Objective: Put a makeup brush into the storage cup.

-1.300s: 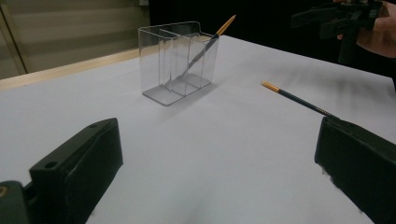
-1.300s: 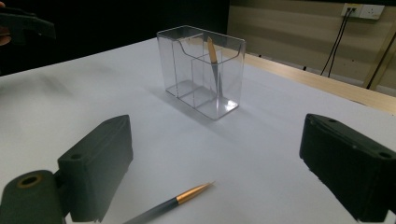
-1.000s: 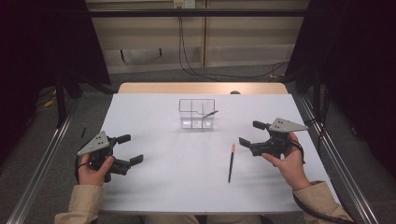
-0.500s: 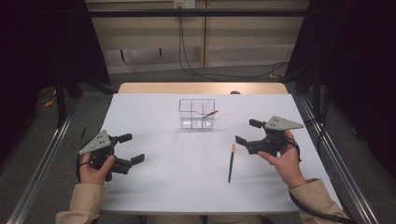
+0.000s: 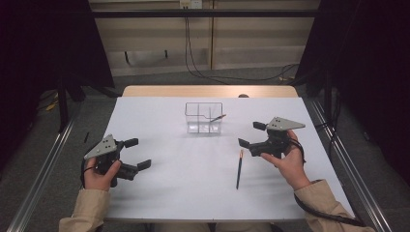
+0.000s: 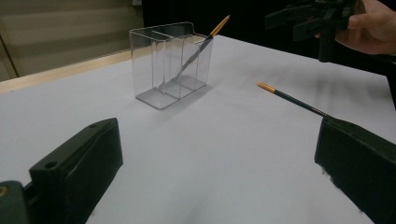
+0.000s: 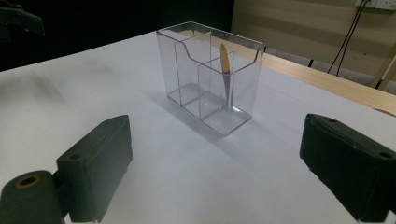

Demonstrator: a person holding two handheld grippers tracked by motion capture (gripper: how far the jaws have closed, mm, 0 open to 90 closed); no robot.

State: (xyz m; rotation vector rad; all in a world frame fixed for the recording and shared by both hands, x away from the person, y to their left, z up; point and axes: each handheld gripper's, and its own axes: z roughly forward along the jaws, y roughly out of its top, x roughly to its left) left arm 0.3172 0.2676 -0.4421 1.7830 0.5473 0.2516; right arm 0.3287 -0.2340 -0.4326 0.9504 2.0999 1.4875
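The right gripper (image 5: pixel 251 134) (jaws spread, empty) has moved toward the pencil (image 5: pixel 239 168), which lies flat on the white table (image 5: pixel 169 193), near the clear holder (image 5: pixel 204 117). The left gripper (image 5: pixel 138 153) rests, jaws spread.

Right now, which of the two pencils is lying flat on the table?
The dark pencil with the orange end, lying on the white table near the right gripper. The other pencil stands tilted inside the clear plastic holder.
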